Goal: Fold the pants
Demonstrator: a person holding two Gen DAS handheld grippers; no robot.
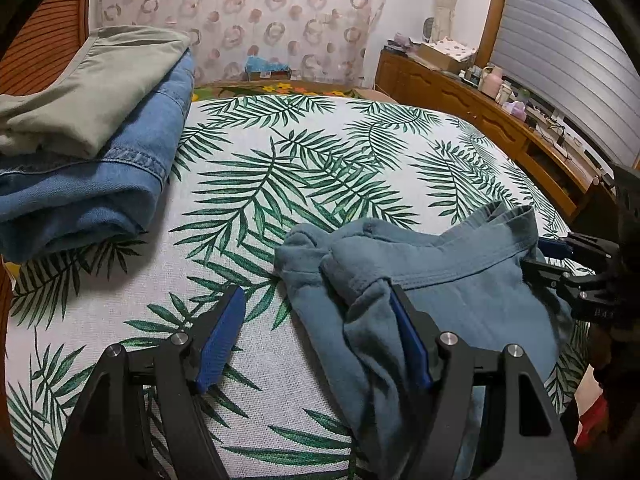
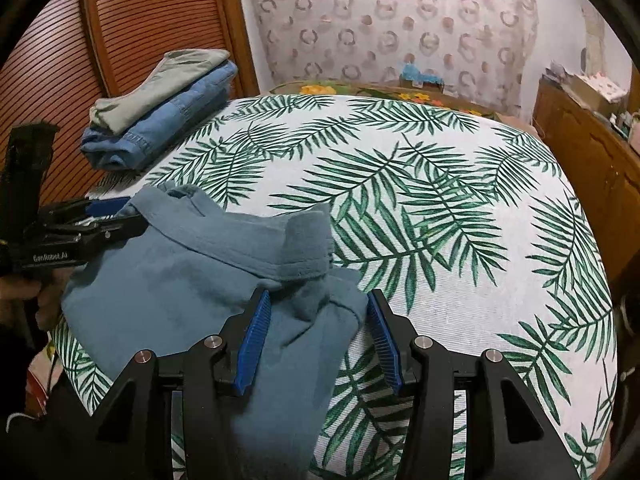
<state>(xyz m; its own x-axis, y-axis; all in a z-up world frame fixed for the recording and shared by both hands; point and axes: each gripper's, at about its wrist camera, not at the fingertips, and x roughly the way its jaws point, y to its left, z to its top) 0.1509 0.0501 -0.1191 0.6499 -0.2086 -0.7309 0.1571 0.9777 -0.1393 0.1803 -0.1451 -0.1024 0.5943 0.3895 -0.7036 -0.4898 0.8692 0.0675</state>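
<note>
Crumpled grey-blue pants [image 1: 440,264] lie at the near edge of the bed; they also show in the right wrist view [image 2: 192,276]. My left gripper [image 1: 316,300] is open, its right finger [image 1: 408,340] against the left corner of the waistband, the left finger over bare sheet. My right gripper [image 2: 318,308] is open, with the right waistband corner lying between its fingers. Each gripper shows in the other's view: the right one [image 1: 560,260] and the left one [image 2: 104,216], both at the cloth's edges.
The bed [image 2: 440,208] has a white sheet with green palm leaves. A stack of folded jeans [image 1: 92,184] and khaki pants [image 1: 84,88] sits at the far left [image 2: 160,120]. A wooden slatted headboard [image 2: 140,20] is left, a cluttered wooden cabinet [image 1: 500,116] right.
</note>
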